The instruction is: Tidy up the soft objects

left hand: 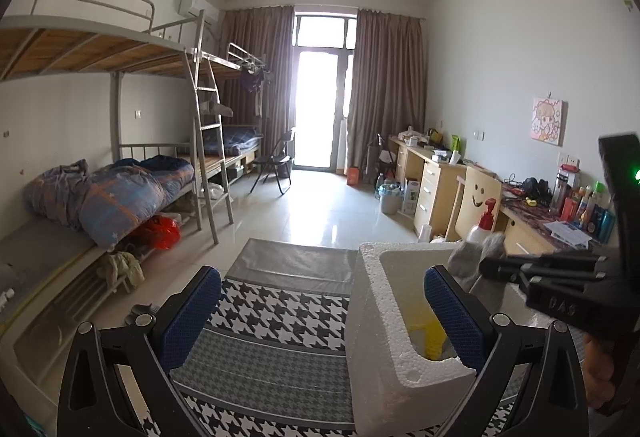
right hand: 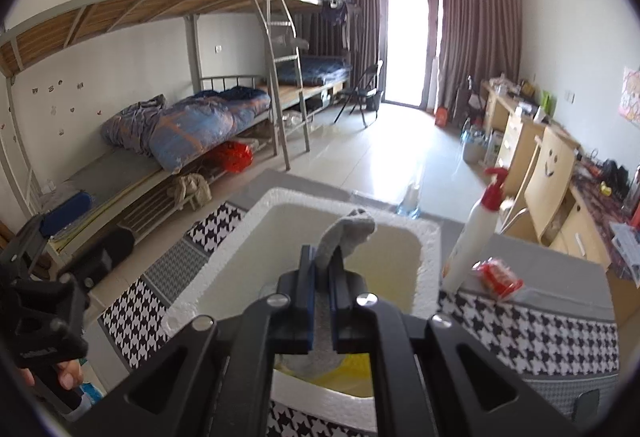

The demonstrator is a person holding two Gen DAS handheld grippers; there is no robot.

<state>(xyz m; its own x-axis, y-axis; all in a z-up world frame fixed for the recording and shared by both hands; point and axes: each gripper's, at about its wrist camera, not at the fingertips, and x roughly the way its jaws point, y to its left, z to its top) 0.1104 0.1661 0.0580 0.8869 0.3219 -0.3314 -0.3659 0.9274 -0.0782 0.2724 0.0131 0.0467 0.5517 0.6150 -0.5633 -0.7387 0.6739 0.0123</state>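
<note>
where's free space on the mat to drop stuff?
Free: houndstooth mat left of the foam box, between the left hand-held gripper fingers. Crowded: right of the box, by the pump bottle and red packet. Right hand-held gripper holds a grey sock over the box.

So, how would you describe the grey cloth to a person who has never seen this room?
Find the white foam box on the houndstooth mat. Above its hollow, the right gripper is shut on a small grey cloth, which sticks up between the blue pads. It is the only grey, soft thing there; inside the box lies something yellow, and the pump bottle beside it is white and red.
</note>
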